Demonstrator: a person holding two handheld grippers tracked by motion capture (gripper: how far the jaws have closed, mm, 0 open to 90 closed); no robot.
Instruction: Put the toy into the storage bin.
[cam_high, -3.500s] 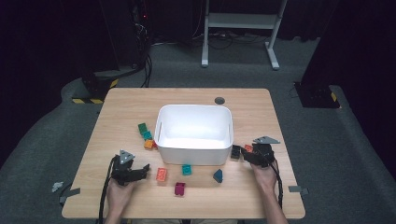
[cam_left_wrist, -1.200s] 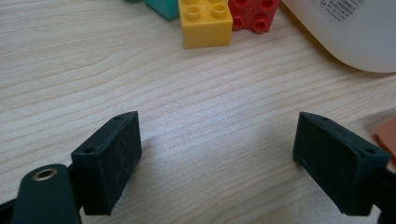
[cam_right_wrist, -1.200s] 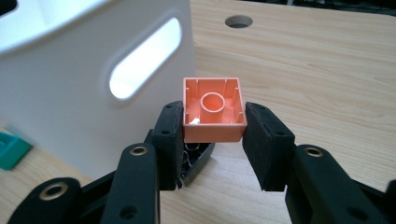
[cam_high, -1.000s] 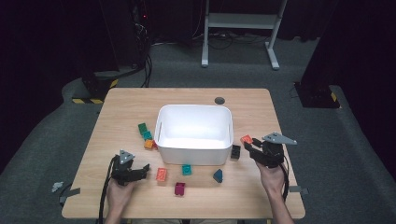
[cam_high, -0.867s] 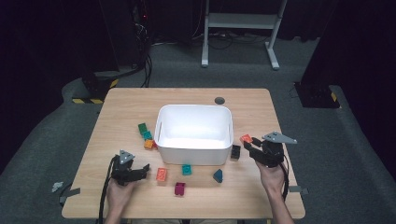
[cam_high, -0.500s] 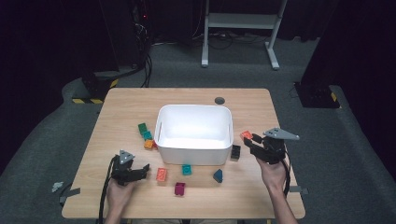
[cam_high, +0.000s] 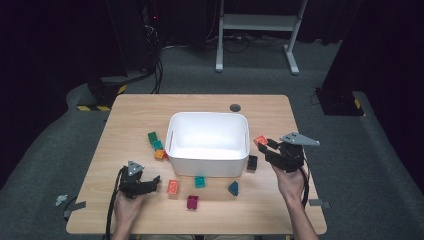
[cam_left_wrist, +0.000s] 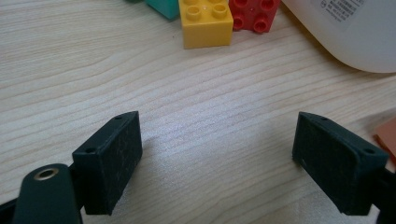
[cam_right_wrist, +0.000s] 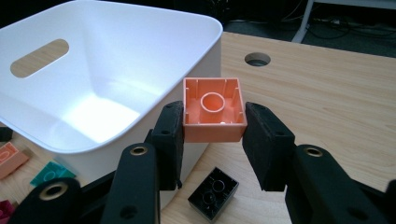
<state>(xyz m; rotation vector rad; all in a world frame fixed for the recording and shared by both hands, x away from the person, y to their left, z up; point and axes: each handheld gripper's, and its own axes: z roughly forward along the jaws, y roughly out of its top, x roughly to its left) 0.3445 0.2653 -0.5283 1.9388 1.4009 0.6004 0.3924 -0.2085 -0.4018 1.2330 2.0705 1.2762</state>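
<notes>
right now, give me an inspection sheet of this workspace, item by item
Surface: wooden table, with a round hole near its far edge.
Job's things: white bin at centre, nothing seen inside; an orange brick is held in the air beside its rim.
Clutter: loose bricks around the bin: green, teal and orange ones at its left; red-orange, teal, magenta and dark blue ones in front; black brick at its right.
Grippers: left gripper open, low over bare wood; right gripper shut on the orange brick.
Cables: one trails from each gripper; more lie on the floor beyond the table.
Surroundings: grey floor, white stand frame, dark equipment.
</notes>
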